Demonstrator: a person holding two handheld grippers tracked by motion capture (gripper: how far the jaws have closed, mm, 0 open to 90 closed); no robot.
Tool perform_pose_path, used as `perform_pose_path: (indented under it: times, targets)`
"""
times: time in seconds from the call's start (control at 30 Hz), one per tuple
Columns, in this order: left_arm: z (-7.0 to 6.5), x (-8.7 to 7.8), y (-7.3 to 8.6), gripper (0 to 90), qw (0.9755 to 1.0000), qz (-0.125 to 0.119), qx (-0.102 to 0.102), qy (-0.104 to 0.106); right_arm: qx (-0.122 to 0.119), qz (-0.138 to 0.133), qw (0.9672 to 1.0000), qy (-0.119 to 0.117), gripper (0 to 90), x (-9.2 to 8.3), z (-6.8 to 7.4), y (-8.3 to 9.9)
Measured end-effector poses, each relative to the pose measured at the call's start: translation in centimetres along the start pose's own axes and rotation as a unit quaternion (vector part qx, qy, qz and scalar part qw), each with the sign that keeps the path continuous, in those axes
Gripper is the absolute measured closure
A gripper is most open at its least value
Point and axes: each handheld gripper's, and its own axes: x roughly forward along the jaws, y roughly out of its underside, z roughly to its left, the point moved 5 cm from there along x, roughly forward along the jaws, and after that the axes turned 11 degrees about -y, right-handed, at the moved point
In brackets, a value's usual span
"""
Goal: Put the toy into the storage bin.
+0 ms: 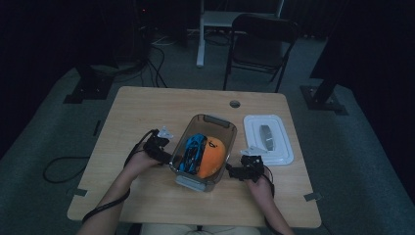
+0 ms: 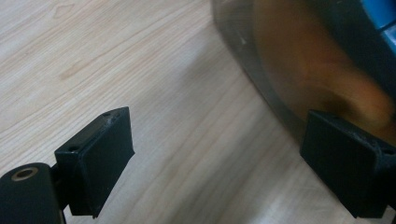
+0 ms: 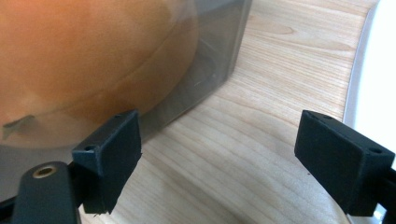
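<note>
A clear plastic bin (image 1: 221, 128) stands in the middle of the wooden table (image 1: 147, 112). Inside it lie an orange soft thing (image 1: 214, 156) and a blue and black object (image 1: 192, 151). My left gripper (image 1: 162, 152) sits against the bin's left side, jaws open. In the left gripper view the gripper (image 2: 229, 168) has bare table between its pads, with the bin wall (image 2: 261, 79) just ahead on the right. My right gripper (image 1: 234, 171) rests at the bin's right near corner, open. In the right gripper view the gripper (image 3: 233, 158) faces the bin wall (image 3: 215, 51) and the orange thing (image 3: 88, 56).
The bin's white lid (image 1: 268, 139) lies flat on the table to the right of the bin, close behind my right gripper. A cable hole (image 1: 235, 104) is near the table's far edge. A folding chair (image 1: 259, 44) stands beyond the table. Black cables trail from both grippers.
</note>
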Motion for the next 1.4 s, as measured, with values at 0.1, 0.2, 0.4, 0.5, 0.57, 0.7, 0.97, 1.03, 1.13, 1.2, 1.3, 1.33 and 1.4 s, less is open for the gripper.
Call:
perform_pose_path:
  times: [0.1,0.2,0.4,0.5,0.57,0.7,0.97,1.03,1.13,1.2,1.3,1.33,1.4]
  targets:
    - [-0.1,-0.4,0.2,10.4,1.0,-0.006,-0.008,0.001,-0.001,-0.001,1.0,-0.002,14.4,0.1,-0.1,0.0]
    - [-0.3,-0.7,0.4,10.4,0.9999,-0.008,-0.013,-0.004,-0.005,0.001,1.0,-0.004,14.4,0.1,-0.1,-0.1]
    - [-0.8,-1.2,0.8,10.4,0.9999,-0.008,-0.01,-0.01,-0.015,-0.001,0.9999,-0.007,17.2,0.6,-0.4,-0.6]
    - [-1.1,-1.4,1.0,10.5,0.9999,-0.007,-0.005,-0.009,-0.03,0.007,0.9995,0.002,18.1,1.0,-0.4,-0.7]
    - [-1.4,-1.6,1.0,10.4,0.9999,-0.006,-0.003,-0.01,-0.032,0.01,0.9994,0.002,18.3,1.1,-0.5,-0.7]
    - [-2.0,-1.9,1.2,10.4,0.9999,-0.004,0.004,-0.009,-0.033,0.012,0.9994,-0.003,19.1,1.4,-0.7,-0.8]
    - [-2.9,-2.4,1.7,10.4,1.0,-0.003,0.005,0.006,-0.055,0.023,0.9982,-0.007,19.4,2.4,-1.2,-1.1]
    - [-3.2,-2.5,1.7,10.4,0.9999,-0.003,0.009,0.004,-0.057,0.025,0.998,-0.008,19.4,2.5,-1.2,-1.1]
    - [-3.7,-2.6,1.6,10.4,0.9999,-0.003,0.013,0.006,-0.063,0.026,0.9975,-0.015,19.9,2.9,-1.6,-1.2]
    - [-4.0,-2.6,1.7,10.3,0.9999,-0.003,0.013,0.008,-0.06,0.027,0.9975,-0.025,20.1,3.1,-1.9,-1.3]
    - [-4.6,-2.4,1.8,10.3,0.9996,0.0,0.021,0.018,-0.056,0.027,0.9975,-0.034,20.7,3.2,-2.3,-1.4]
    - [-4.9,-2.3,1.8,10.2,0.9995,0.002,0.022,0.021,-0.055,0.028,0.9974,-0.037,20.8,3.2,-2.5,-1.4]
    - [-5.3,-2.2,1.9,9.9,0.9992,0.005,0.028,0.028,-0.053,0.032,0.9972,-0.043,21.4,3.2,-2.7,-1.4]
